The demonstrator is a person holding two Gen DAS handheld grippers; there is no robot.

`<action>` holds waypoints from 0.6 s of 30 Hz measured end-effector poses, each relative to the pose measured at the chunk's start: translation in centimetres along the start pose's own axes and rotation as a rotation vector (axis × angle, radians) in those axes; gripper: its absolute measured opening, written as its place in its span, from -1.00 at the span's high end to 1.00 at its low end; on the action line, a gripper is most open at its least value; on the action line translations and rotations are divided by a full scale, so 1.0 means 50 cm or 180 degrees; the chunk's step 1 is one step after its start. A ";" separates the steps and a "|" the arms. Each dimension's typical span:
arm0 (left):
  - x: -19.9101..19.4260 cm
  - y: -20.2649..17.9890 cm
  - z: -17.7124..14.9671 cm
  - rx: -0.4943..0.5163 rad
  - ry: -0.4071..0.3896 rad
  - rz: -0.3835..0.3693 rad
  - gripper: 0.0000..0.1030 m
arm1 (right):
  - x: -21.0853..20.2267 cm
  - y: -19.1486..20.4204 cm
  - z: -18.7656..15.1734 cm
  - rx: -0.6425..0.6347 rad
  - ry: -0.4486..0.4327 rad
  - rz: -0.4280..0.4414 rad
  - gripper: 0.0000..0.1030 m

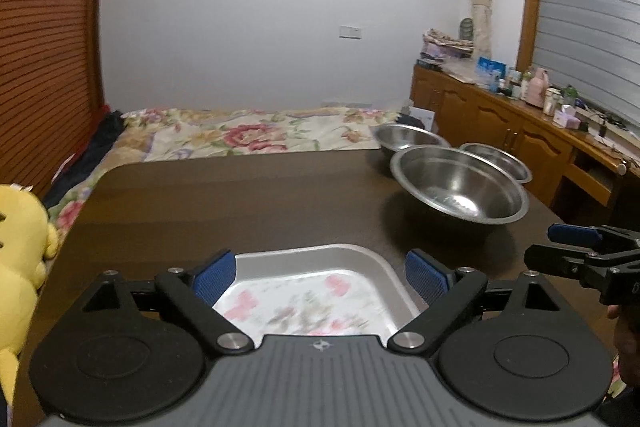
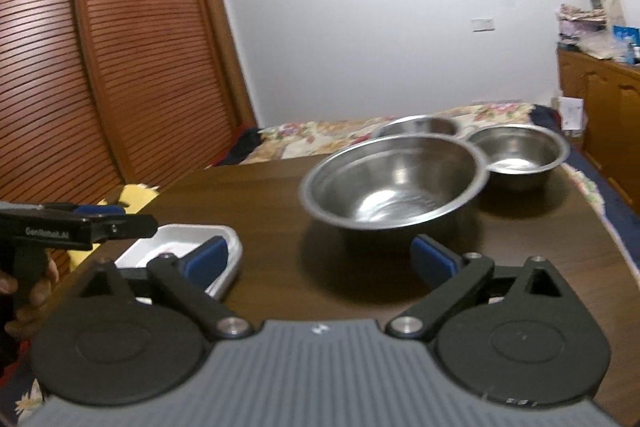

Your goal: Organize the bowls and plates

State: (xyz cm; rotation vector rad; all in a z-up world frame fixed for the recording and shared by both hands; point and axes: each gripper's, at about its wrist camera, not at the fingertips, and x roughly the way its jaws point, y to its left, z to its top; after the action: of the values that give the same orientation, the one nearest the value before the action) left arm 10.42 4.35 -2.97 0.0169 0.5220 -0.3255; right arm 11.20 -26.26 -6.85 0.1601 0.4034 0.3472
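A white rectangular plate (image 1: 320,267) with a floral print lies on the dark table (image 1: 240,199), directly under my left gripper (image 1: 320,273). That gripper is open, its blue pads (image 1: 214,273) standing either side of the plate's far corner without closing on it. Three steel bowls stand at the table's far right: a large one (image 1: 460,187), one behind it (image 1: 408,139) and a smaller one (image 1: 496,159). My right gripper (image 2: 320,261) is open and empty, just short of the large bowl (image 2: 394,183). The plate (image 2: 180,247) shows to its left, below the left gripper (image 2: 120,217).
A bed with a floral cover (image 1: 256,133) lies beyond the table's far edge. A yellow plush toy (image 1: 20,247) sits off the left edge. A wooden cabinet with bottles (image 1: 520,123) runs along the right. Louvred wardrobe doors (image 2: 100,67) stand on the left.
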 end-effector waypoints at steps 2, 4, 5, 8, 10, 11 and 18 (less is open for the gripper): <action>0.012 -0.020 0.010 0.0047 -0.0020 -0.0054 -0.83 | -0.009 -0.017 0.004 -0.0002 -0.0046 -0.0072 -0.93; 0.021 -0.038 0.020 0.0088 -0.0026 -0.0109 -0.83 | -0.013 -0.033 0.009 -0.0002 -0.0082 -0.0129 -0.93; 0.027 -0.047 0.025 0.0112 -0.0027 -0.0138 -0.83 | -0.015 -0.041 0.012 0.0006 -0.0100 -0.0156 -0.93; 0.044 -0.074 0.040 0.0182 -0.0026 -0.0187 -0.83 | -0.019 -0.062 0.020 0.0042 -0.0146 -0.0224 -0.93; 0.053 -0.088 0.050 0.0201 -0.0035 -0.0214 -0.83 | -0.019 -0.074 0.028 0.0039 -0.0171 -0.0257 -0.93; 0.056 -0.093 0.054 0.0211 -0.0044 -0.0233 -0.83 | -0.020 -0.083 0.030 0.0027 -0.0185 -0.0275 -0.93; 0.102 -0.126 0.080 0.0245 -0.0049 -0.0287 -0.83 | 0.003 -0.126 0.049 0.0036 -0.0252 -0.0309 -0.92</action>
State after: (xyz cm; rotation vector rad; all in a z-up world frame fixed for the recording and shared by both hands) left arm 14.55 -3.56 -1.59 0.0654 0.4956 -0.4335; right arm 14.22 -32.25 -6.06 0.1643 0.3338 0.2423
